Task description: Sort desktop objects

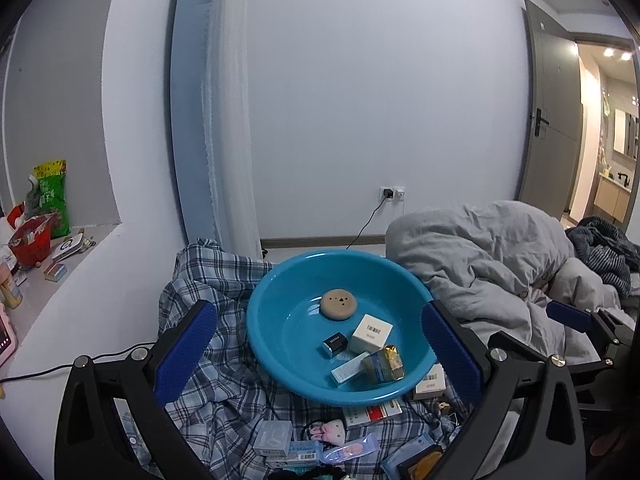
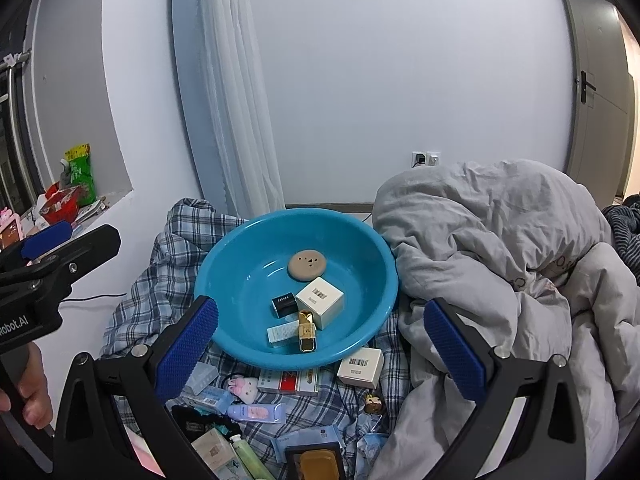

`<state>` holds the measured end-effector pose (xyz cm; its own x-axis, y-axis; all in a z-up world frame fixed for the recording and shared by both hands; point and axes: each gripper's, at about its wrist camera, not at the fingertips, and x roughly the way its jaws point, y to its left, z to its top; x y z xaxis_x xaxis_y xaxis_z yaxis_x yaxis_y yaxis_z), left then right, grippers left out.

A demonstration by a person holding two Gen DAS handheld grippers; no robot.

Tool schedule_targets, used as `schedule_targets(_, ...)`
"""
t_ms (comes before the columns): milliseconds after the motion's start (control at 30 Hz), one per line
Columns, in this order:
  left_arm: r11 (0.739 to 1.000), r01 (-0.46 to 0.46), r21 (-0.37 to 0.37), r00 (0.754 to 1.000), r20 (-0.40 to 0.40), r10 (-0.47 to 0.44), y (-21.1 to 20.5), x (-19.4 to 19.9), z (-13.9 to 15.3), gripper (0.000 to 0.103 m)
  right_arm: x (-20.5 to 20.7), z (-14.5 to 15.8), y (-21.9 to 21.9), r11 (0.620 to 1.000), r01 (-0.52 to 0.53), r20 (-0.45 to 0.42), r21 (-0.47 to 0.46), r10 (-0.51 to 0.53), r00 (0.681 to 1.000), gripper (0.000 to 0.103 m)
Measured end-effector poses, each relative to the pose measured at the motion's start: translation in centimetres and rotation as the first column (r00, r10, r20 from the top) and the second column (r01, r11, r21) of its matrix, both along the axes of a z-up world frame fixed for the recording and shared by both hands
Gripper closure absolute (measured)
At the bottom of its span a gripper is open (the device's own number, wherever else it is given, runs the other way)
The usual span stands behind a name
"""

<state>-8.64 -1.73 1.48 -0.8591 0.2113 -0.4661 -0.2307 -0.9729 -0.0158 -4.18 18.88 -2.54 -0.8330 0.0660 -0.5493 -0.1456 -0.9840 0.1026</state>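
Left wrist view: left claw (image 1: 320, 344) stands wide open and empty, its blue pads at the lower left and lower right of the frame. Between them, at centre, a blue basin (image 1: 280, 300) rests on a plaid cloth (image 1: 208, 280). Inside the basin lie a round beige disc (image 1: 338, 303), a white box (image 1: 371, 333), a small black box (image 1: 335, 343), a pale blue box (image 1: 349, 367) and a gold-wrapped pack (image 1: 385, 366). The white box touches the black box; the gold pack touches the pale blue box. Below the basin, at the bottom of the frame, loose items lie on the cloth: a red-and-white box (image 1: 372, 412), a bunny charm (image 1: 330, 431), a lilac tube (image 1: 352, 448). A grey duvet (image 1: 480, 256) fills the right side. The right claw's blue pad shows at the right edge.

Right wrist view: right claw (image 2: 320, 346) is likewise wide open and holds nothing. The basin (image 2: 240, 256) sits at centre with the same five items: disc (image 2: 307, 265), white box (image 2: 320, 301), black box (image 2: 285, 304), pale blue box (image 2: 282, 333), gold pack (image 2: 307, 330). Below the basin rim lie a second white box (image 2: 360, 366), the red-and-white box (image 2: 290, 381), the bunny charm (image 2: 244, 387) and the lilac tube (image 2: 256, 413). The duvet (image 2: 500, 260) occupies the right half. At the left edge, a hand (image 2: 34, 388) grips the left claw's handle.
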Motion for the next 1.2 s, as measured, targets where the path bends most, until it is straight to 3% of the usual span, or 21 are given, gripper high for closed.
schedule_targets(900, 1.000, -0.011, 0.005, 1.000, -0.021, 0.012, -0.37, 0.27, 0.63, 0.000, 0.31, 0.45, -0.26, 1.000, -0.003, -0.006, 0.027, 0.003, 1.000, 0.001)
schedule_targets(1067, 0.999, 0.007, 0.046, 1.000, -0.008, -0.007, -0.73, 0.34, 0.79, 0.000, 0.41, 0.67, -0.25, 0.999, -0.007, -0.016, 0.037, 0.007, 1.000, 0.001)
schedule_targets(1200, 0.999, 0.008, 0.036, 1.000, -0.013, -0.008, -0.56, 0.52, 0.86, 0.000, 0.48, 0.72, -0.34, 0.999, 0.002, -0.021, 0.052, -0.001, 1.000, 0.001)
